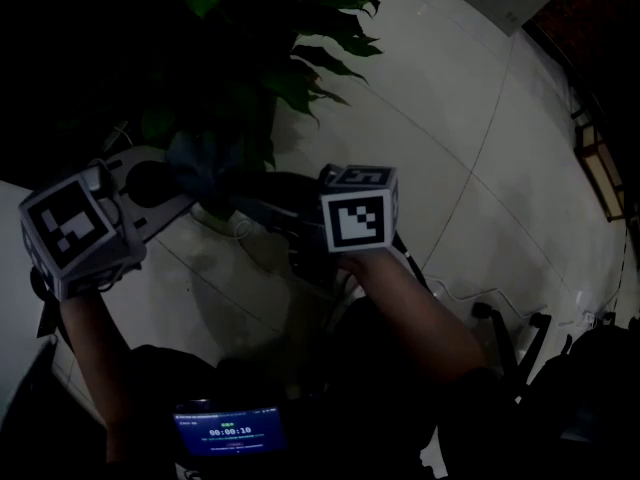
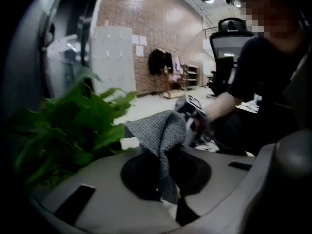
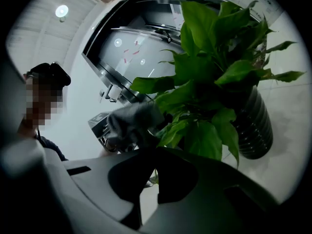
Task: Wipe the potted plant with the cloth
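The potted plant [image 1: 270, 58] has broad green leaves [image 3: 209, 72] and stands in a dark ribbed pot [image 3: 253, 126] on the floor. My left gripper [image 2: 165, 179] is shut on a grey knitted cloth [image 2: 158, 130], which stands up from its jaws just right of the leaves [image 2: 73, 126]. From above, the cloth [image 1: 205, 163] hangs at the plant's lower leaves, ahead of the left gripper [image 1: 185, 178]. My right gripper [image 3: 155, 160] is shut, its tips right under a low leaf [image 3: 183, 130]. Whether that leaf is pinched I cannot tell. It faces the left gripper [image 3: 105, 128] and cloth [image 3: 134, 118].
Pale tiled floor [image 1: 450, 118] surrounds the plant. An office chair [image 2: 229, 38] stands behind the person, and a chair base [image 1: 510, 338] is at the lower right. A lit device screen [image 1: 230, 433] sits below my arms. White lockers [image 2: 114, 57] line a brick wall.
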### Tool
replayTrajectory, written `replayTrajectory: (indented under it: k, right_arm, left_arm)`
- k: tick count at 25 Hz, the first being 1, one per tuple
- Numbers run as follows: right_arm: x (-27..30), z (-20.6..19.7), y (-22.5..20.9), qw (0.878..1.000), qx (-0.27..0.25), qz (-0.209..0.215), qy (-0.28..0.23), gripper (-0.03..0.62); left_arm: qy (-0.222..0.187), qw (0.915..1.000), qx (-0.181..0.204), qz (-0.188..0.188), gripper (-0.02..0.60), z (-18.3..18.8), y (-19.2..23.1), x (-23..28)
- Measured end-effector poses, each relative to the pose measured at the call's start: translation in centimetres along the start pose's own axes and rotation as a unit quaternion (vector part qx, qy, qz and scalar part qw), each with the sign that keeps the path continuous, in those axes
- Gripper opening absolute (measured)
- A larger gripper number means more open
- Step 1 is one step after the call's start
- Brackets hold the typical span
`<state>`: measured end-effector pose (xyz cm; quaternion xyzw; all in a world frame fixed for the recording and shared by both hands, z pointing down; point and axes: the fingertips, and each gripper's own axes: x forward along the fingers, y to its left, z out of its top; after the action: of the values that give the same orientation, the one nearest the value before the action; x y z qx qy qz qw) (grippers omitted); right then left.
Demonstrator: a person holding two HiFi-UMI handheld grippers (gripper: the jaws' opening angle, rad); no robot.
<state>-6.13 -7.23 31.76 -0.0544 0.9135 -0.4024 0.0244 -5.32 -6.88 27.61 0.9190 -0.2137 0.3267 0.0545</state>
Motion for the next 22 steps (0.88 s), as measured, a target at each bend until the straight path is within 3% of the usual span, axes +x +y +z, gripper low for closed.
replayTrajectory:
  k: [2, 4, 6, 9, 11, 13, 15, 17, 18, 19, 22]
  right_arm:
    - [0.2, 0.1, -0.1, 1.000, -0.002, 0.004, -0.002, 0.008]
    - [0.4, 0.1, -0.3, 1.000, -0.004, 0.004, -0.006, 0.008]
    - [0.4, 0.0, -0.4, 1.000, -0.003, -0.001, -0.005, 0.007]
    - [0.1, -0.1, -0.7, 1.000, -0.001, -0.012, -0.006, 0.007]
    - [0.1, -0.2, -0.8, 1.000, 0.006, -0.012, -0.010, 0.007]
    - [0.1, -0.3, -0.8, 1.000, 0.007, -0.012, -0.008, 0.007]
    - [0.0, -0.3, -0.6, 1.000, 0.002, -0.012, -0.004, 0.007]
    - [-0.1, -0.5, -0.4, 1.000, -0.003, -0.014, 0.001, 0.007]
    - [-0.1, -0.6, -0.4, 1.000, -0.005, -0.017, 0.003, 0.007]
    - [-0.2, -0.8, -0.4, 1.000, -0.007, -0.022, 0.006, 0.007]
    - [-0.7, -0.8, -0.8, 0.999, -0.013, -0.042, 0.009, 0.007]
  left_arm:
    - [0.011, 0.9954, 0.003, 0.095, 0.031, -0.2, 3.9, -0.4]
    - [0.045, 0.9882, 0.036, 0.142, 0.031, -1.7, 6.1, 0.5]
    - [0.067, 0.9899, 0.047, 0.116, 0.031, -3.3, 5.4, 1.8]
    - [0.085, 0.9949, 0.050, 0.020, 0.031, -4.2, 1.4, 2.6]
    - [0.072, 0.9958, 0.046, -0.034, 0.031, -3.0, -1.1, 1.8]
    - [0.035, 0.9984, 0.030, -0.032, 0.030, -1.0, -1.5, 0.7]
    - [0.016, 0.9993, 0.012, 0.032, 0.031, -0.2, 0.9, 0.0]
    - [0.034, 0.9952, 0.009, 0.092, 0.031, -1.3, 3.6, 0.3]
    - [0.048, 0.9939, 0.014, 0.098, 0.031, -2.1, 4.1, 0.8]
    - [0.062, 0.9941, 0.022, 0.087, 0.031, -2.9, 3.8, 1.3]
    - [0.080, 0.9961, 0.036, 0.006, 0.031, -3.6, 0.3, 2.1]
